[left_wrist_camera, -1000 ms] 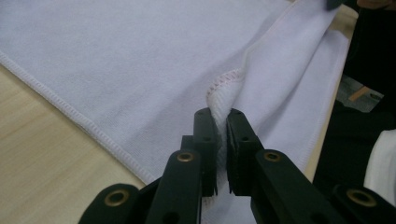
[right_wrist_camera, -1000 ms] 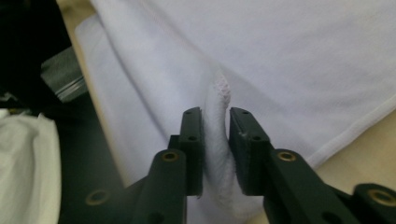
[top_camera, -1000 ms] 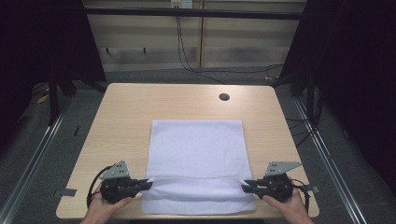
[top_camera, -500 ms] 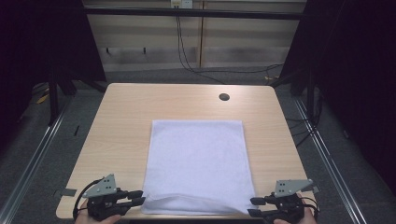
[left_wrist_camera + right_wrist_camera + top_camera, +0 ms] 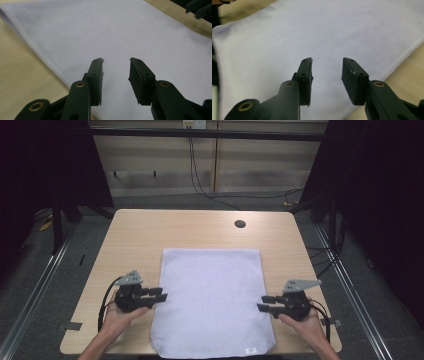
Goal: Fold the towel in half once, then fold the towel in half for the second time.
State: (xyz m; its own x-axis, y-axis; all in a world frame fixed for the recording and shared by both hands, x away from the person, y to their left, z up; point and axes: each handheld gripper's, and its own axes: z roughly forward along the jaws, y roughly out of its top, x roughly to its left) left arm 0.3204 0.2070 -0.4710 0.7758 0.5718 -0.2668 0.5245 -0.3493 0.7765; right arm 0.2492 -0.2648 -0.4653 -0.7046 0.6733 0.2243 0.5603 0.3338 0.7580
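A white cloth (image 5: 212,300) lies spread flat on the wooden table (image 5: 135,235), its near edge at the table's front edge. My left gripper (image 5: 161,294) rests at the cloth's left side with its tips just over the hem. Its jaws have just been opening and stand open with nothing between them. In the left gripper view the left gripper (image 5: 116,60) hovers over the cloth (image 5: 125,32). My right gripper (image 5: 263,303) sits at the cloth's right side, open, after its jaws closed in slightly on nothing. The right gripper (image 5: 327,60) points across the cloth (image 5: 312,32).
A dark round hole (image 5: 240,224) sits in the tabletop beyond the cloth. A small label (image 5: 251,350) marks the cloth's near right corner. Bare wood borders the cloth on both sides and at the far end. Dark frame posts and floor rails surround the table.
Both grippers pinched the cloth's near corners and drew them toward the front edge. They have since let go and moved up along the cloth's sides. The cloth now lies flat.
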